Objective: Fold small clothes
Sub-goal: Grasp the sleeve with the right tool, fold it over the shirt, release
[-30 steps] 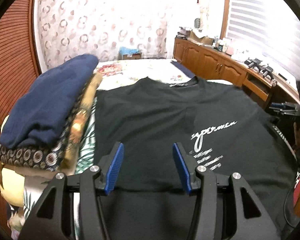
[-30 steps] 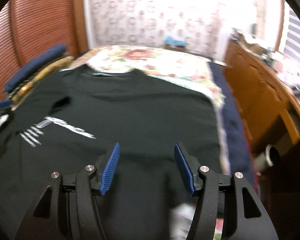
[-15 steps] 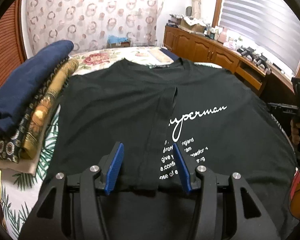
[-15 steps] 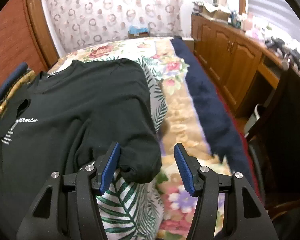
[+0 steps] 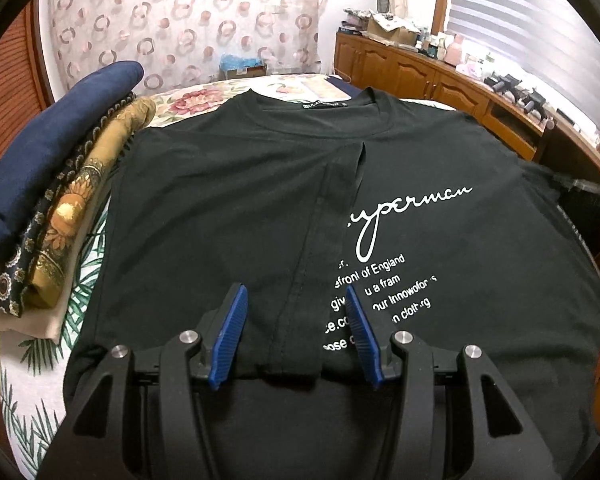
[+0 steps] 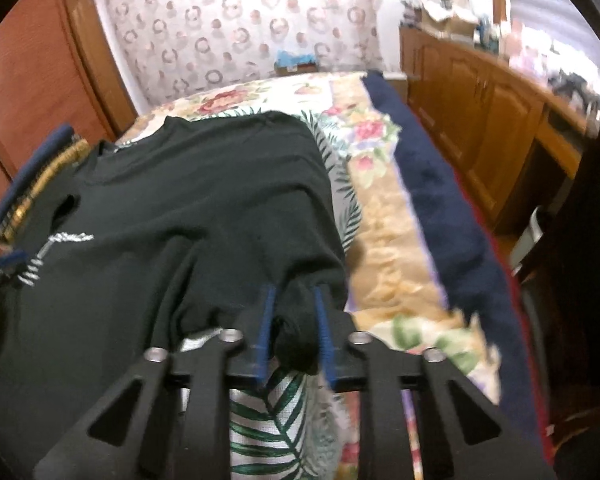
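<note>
Right gripper just closed, pinching black T-shirt sleeve, left gripper half-open, holding nothing, over folded hem, floral bed.

The folded-over sleeve hides the start of the white printed lettering on the black cotton T-shirt; the right wrist view is blurred.

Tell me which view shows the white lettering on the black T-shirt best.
The left wrist view: the white lettering fills the shirt's front, sharp enough to read, beyond the open left gripper. In the right wrist view it is a small blurred patch at the left edge.
</note>
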